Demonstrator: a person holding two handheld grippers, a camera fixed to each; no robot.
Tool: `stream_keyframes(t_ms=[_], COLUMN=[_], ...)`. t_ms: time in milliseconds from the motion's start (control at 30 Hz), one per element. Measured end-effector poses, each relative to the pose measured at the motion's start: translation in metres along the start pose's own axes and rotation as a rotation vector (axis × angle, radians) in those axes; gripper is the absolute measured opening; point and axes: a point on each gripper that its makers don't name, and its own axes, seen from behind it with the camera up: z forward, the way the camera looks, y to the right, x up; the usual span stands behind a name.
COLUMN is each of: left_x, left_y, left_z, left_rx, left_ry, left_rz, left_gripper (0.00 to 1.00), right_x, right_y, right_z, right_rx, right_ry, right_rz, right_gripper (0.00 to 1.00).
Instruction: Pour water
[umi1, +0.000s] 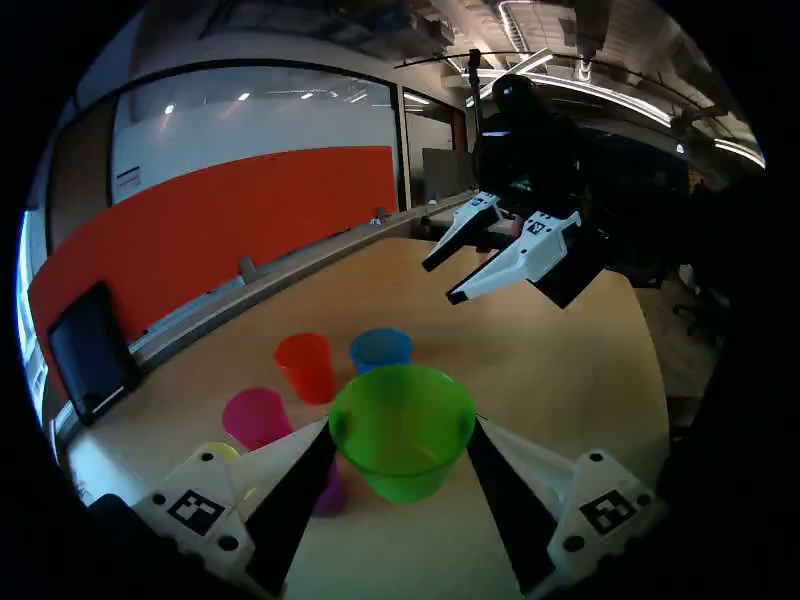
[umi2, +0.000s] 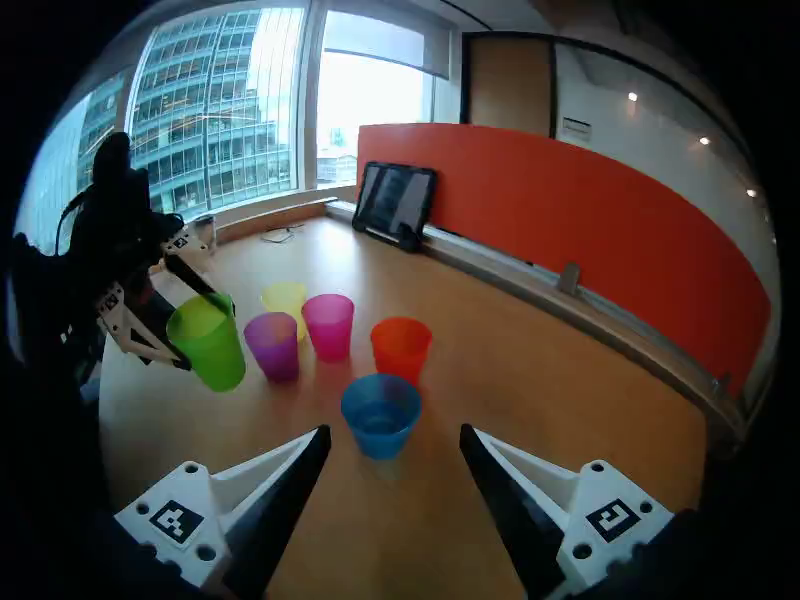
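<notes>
Left gripper (umi1: 400, 428): jaws clamped on the translucent green plastic cup (umi1: 402, 455), lower centre of the left gripper view. In the right gripper view this cup appears at left-centre, tilted, near the purple plastic cup (umi2: 272, 344).

Right gripper (umi2: 393, 432): jaws wide, holding nothing. The blue plastic cup (umi2: 380, 415) stands upright on the light wooden table (umi2: 560, 400) at lower centre, just ahead of the fingertips and apart from them.

Orange plastic cup (umi2: 400, 347), pink plastic cup (umi2: 328, 325) and yellow plastic cup (umi2: 285, 298) stand grouped behind. Whether any cup holds water cannot be told.
</notes>
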Motion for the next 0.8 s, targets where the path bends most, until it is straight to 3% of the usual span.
stream_keyframes(t_ms=[400, 800], left_x=[0.024, 0.028], left_y=[-0.013, -0.027], left_z=[-0.016, -0.029], left_rx=[0.034, 0.076], left_ry=[0.061, 0.094], left_rz=[0.006, -0.016], left_gripper=[0.87, 0.88], right_x=[-0.012, -0.022], right_y=[-0.007, -0.014], right_z=[0.02, 0.041], right_rx=[0.013, 0.028], right_ry=[-0.025, -0.043], right_rz=[-0.008, -0.02], right_gripper=[1.0, 1.0])
